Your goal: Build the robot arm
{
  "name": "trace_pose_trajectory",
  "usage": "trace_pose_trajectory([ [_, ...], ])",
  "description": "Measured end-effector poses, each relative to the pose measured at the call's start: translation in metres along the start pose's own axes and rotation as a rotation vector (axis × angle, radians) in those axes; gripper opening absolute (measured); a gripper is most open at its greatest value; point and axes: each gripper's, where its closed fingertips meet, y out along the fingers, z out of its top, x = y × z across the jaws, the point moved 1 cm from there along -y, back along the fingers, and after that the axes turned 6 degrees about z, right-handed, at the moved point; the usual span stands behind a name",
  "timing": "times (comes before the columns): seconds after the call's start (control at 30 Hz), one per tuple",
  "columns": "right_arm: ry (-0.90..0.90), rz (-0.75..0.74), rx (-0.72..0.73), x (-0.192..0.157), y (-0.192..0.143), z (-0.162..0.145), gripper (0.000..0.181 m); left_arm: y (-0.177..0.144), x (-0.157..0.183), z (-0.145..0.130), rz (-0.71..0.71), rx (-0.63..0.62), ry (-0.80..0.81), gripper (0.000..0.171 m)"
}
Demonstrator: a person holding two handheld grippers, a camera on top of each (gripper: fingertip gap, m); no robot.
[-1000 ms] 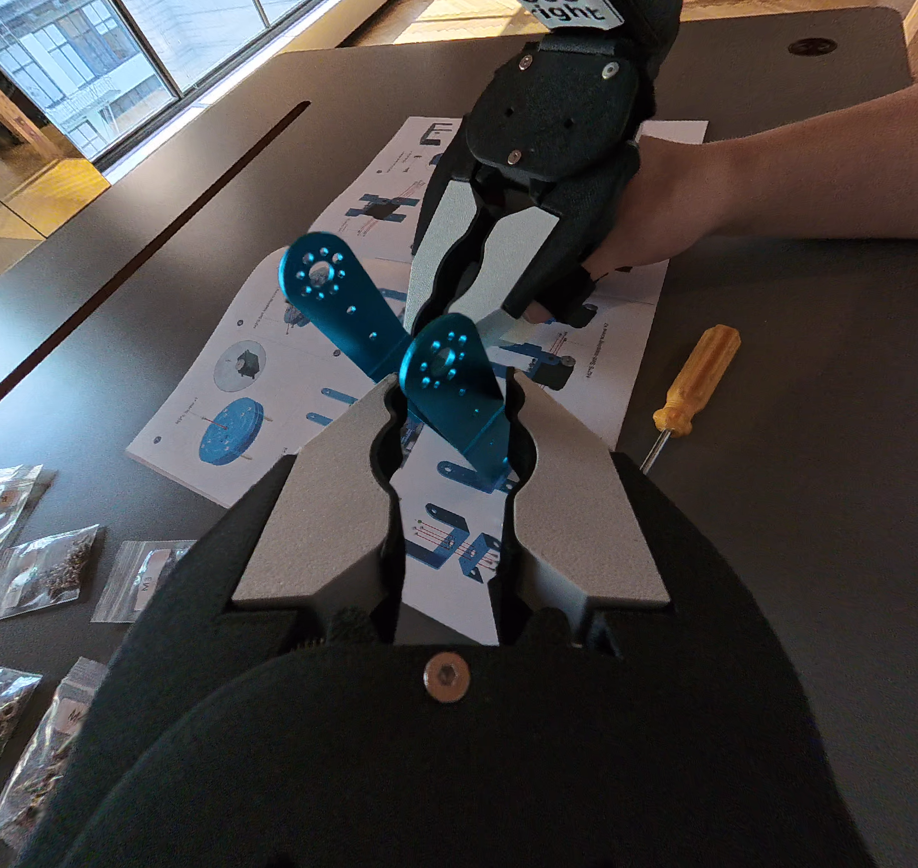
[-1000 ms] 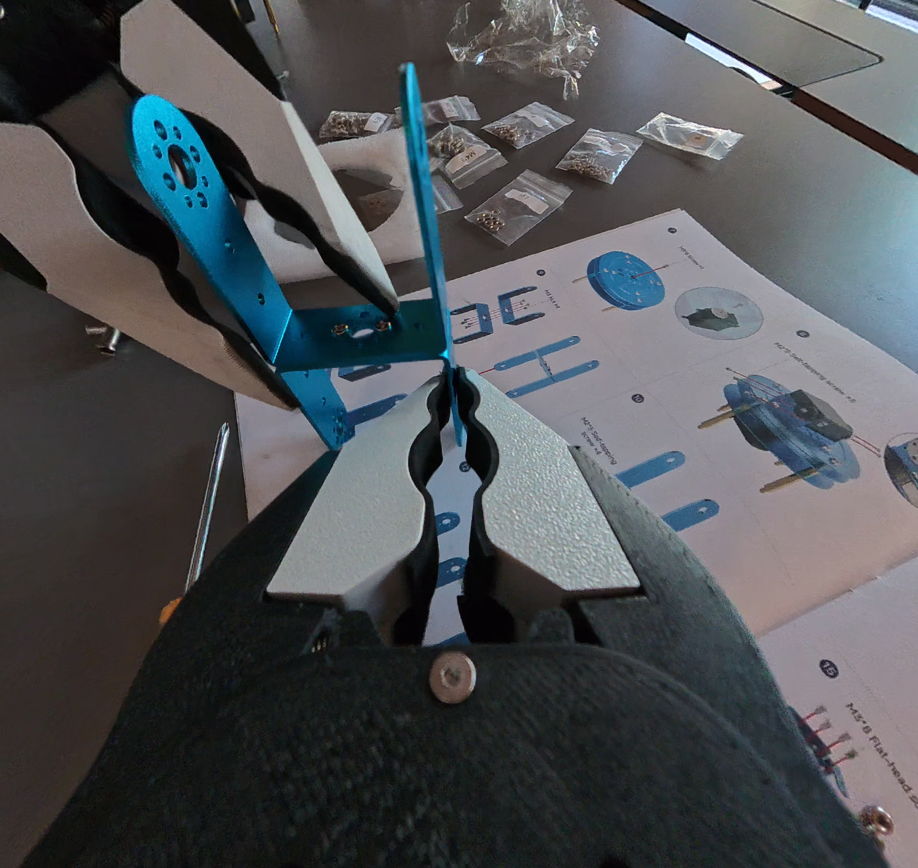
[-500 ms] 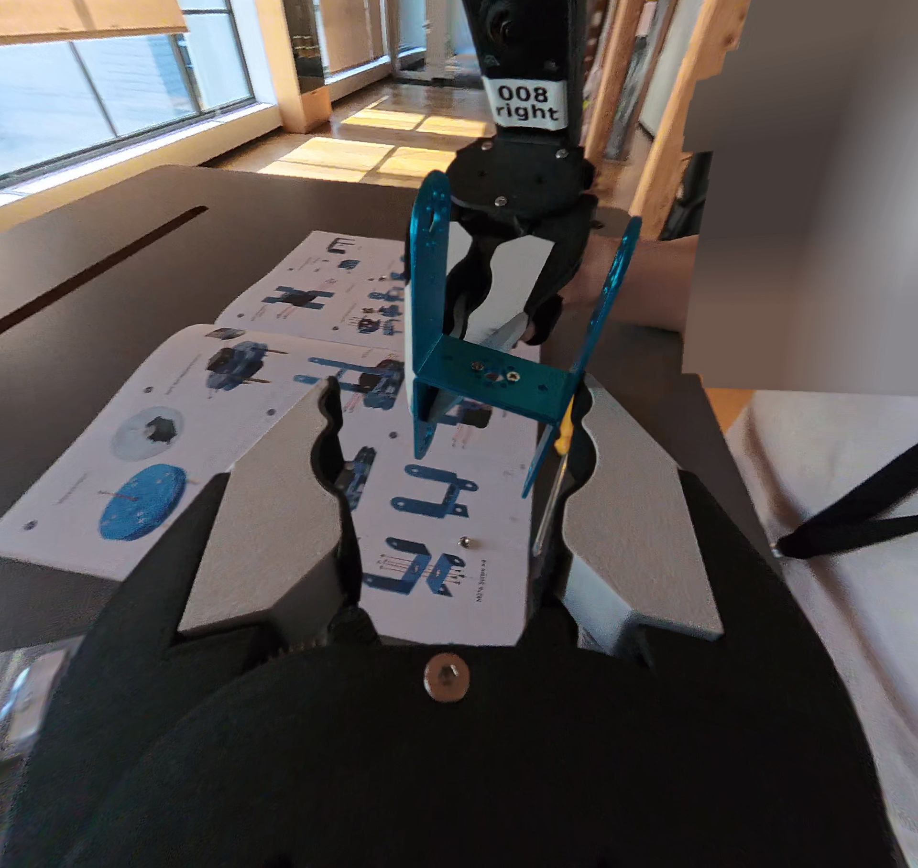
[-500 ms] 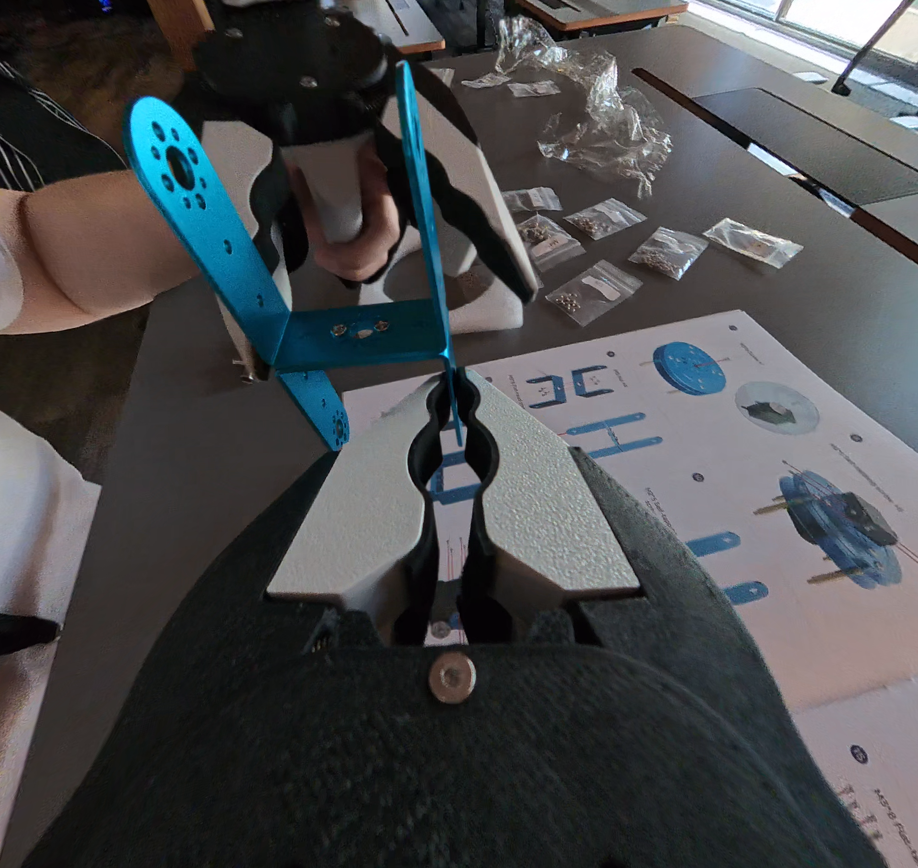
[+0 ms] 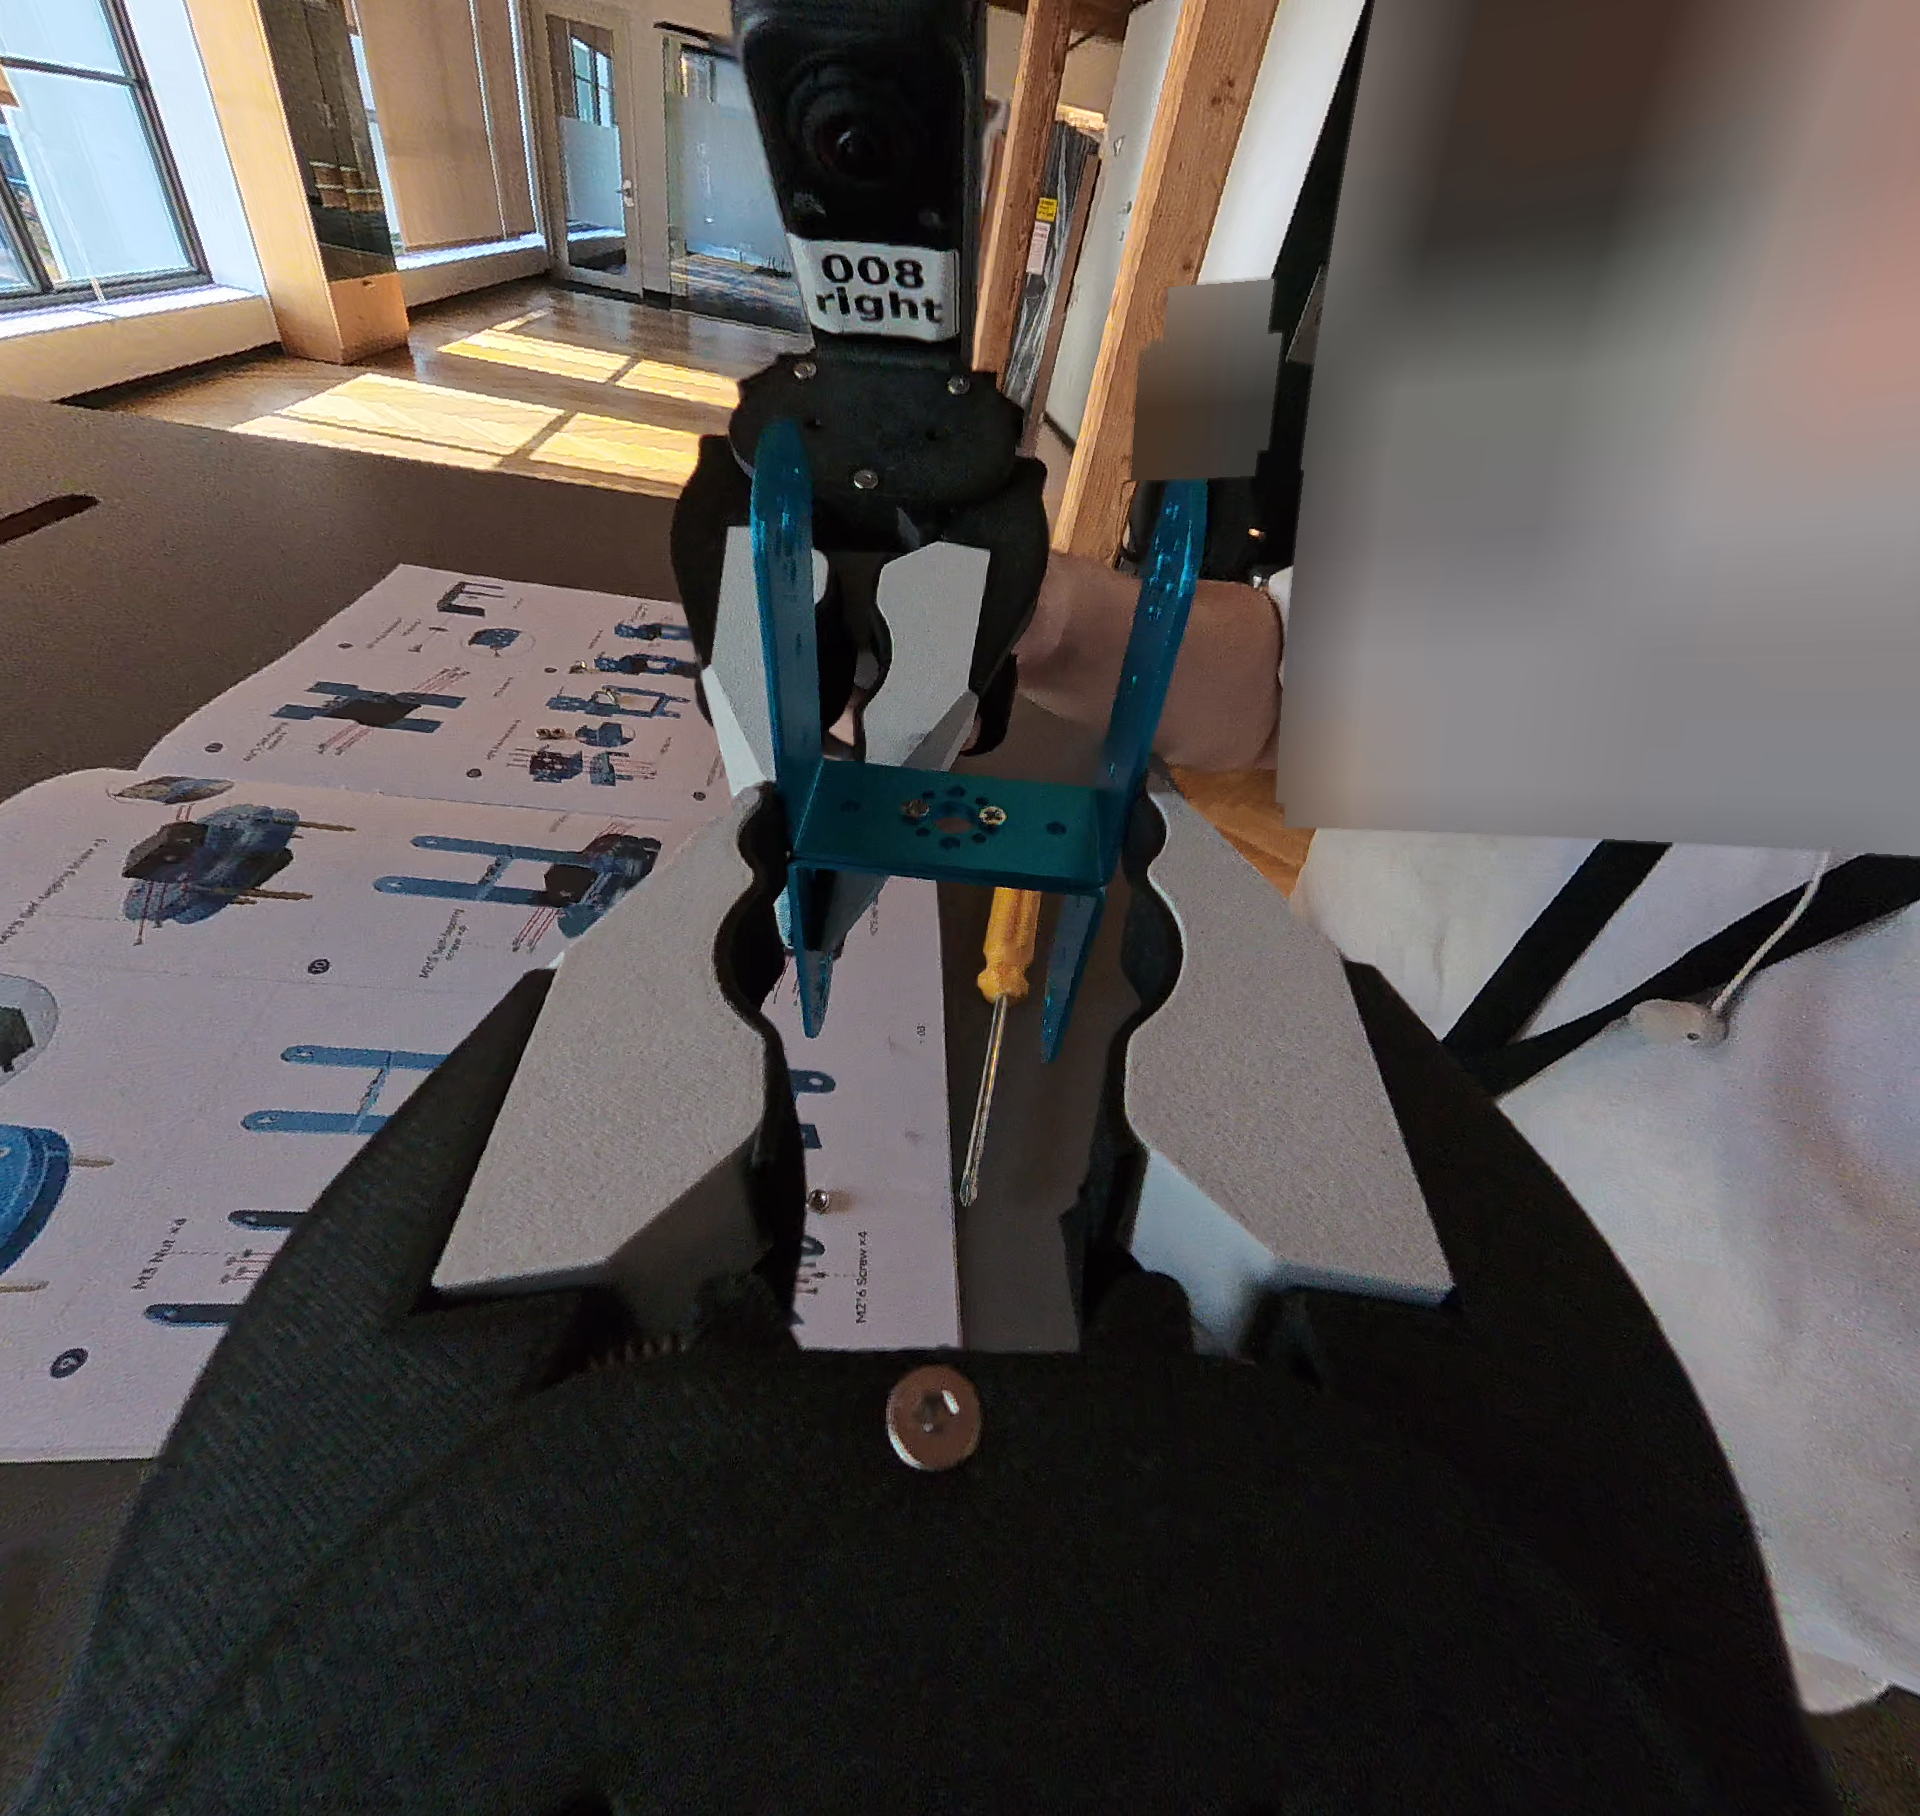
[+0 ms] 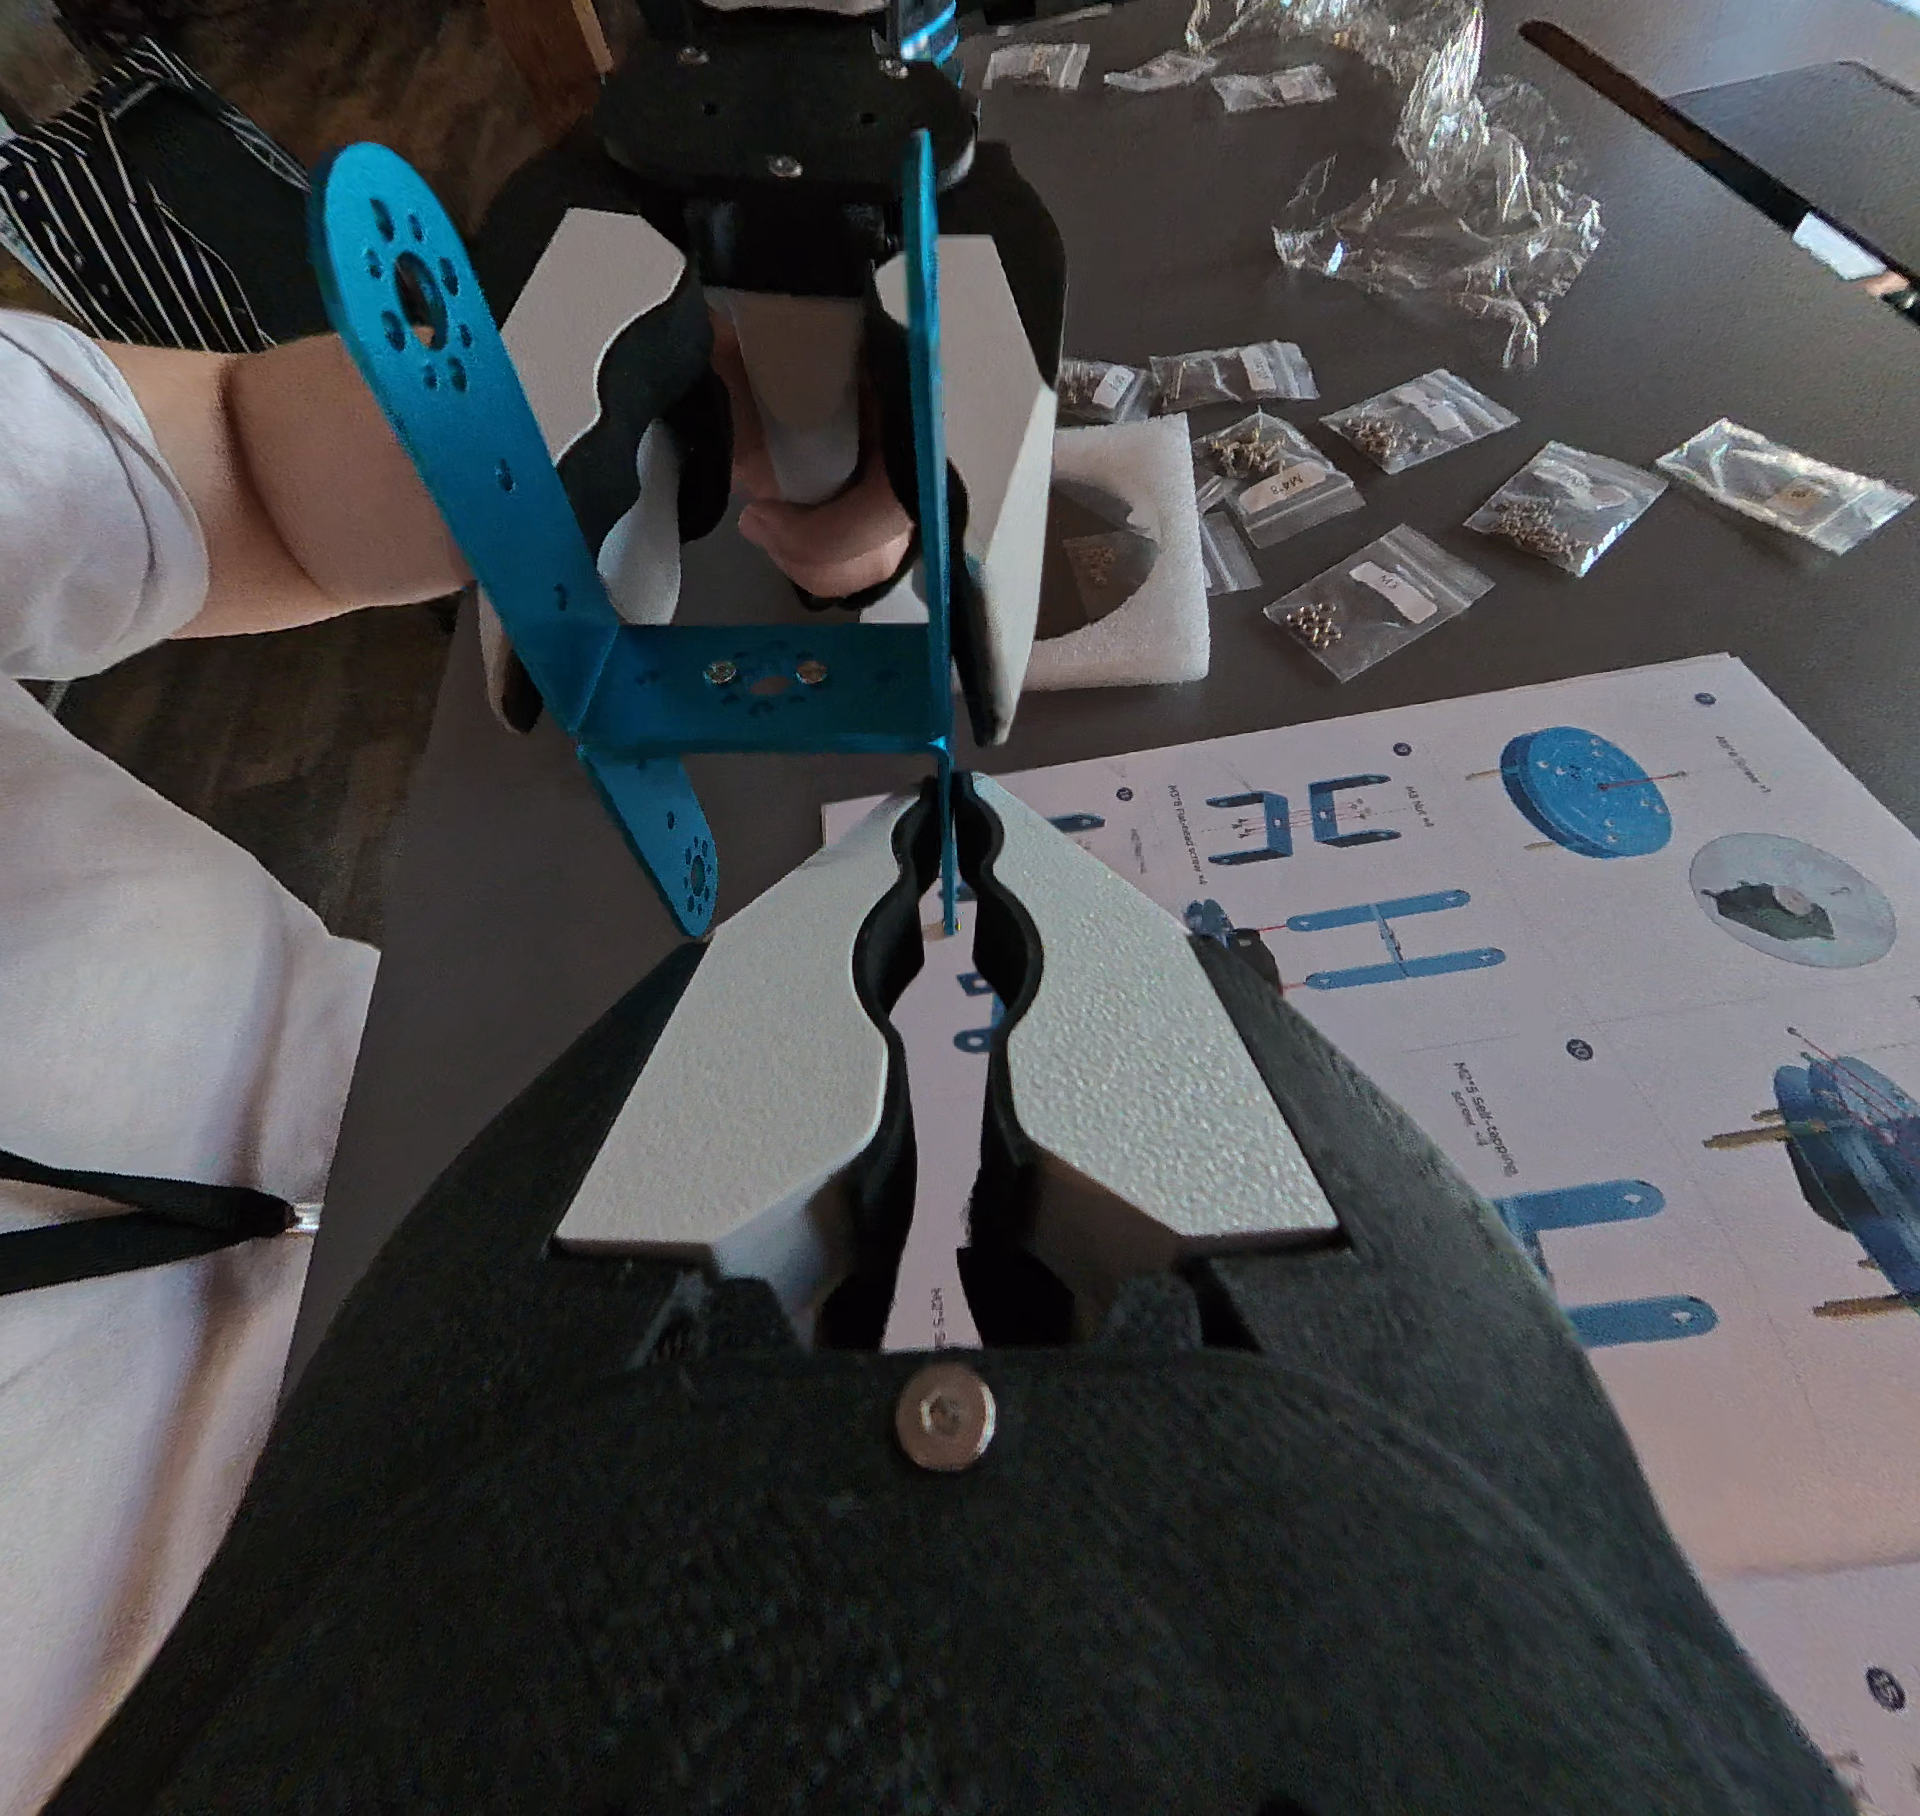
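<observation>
Right gripper (image 6: 948, 836) clamps 1 lower arm of the blue bracket (image 6: 764, 680), held above the table (image 6: 1226, 208). Left gripper (image 5: 940, 919) open, fingers flanking bracket. Only left view shows yellow screwdriver (image 5: 1000, 997) on instruction sheet (image 5: 312, 893); right view: screw bags (image 6: 1377, 597), foam block (image 6: 1127, 561).

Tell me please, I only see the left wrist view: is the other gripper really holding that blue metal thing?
Observer: Yes. The right wrist view shows the right gripper shut on a thin lower plate of the blue bracket, seen edge-on.
Operator: What's on the table that I can't see?
Observer: Small clear bags of tiny metal parts lie on the dark table.
Operator: Anything else?
Observer: A white foam block with a round hollow sits right beside those bags.
</observation>
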Motion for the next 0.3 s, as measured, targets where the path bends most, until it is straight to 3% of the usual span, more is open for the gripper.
trace_pose_trajectory([
  [0.1, -0.064, 0.02, 0.072, -0.001, -0.001, 0.015, 0.007, -0.01, -0.001, 0.016, -0.035, 0.086, -0.08, 0.064],
  [0.13, -0.074, -0.008, 0.08, 0.004, -0.003, 0.016, 0.02, -0.015, -0.002, 0.022, -0.046, 0.122, -0.106, 0.064],
  [0.17, -0.083, -0.032, 0.079, 0.009, -0.005, 0.015, 0.028, -0.02, -0.004, 0.027, -0.05, 0.155, -0.125, 0.063],
  [0.3, -0.115, 0.023, 0.051, 0.004, -0.008, -0.014, 0.026, -0.043, -0.015, 0.043, -0.047, 0.259, -0.166, 0.064],
])
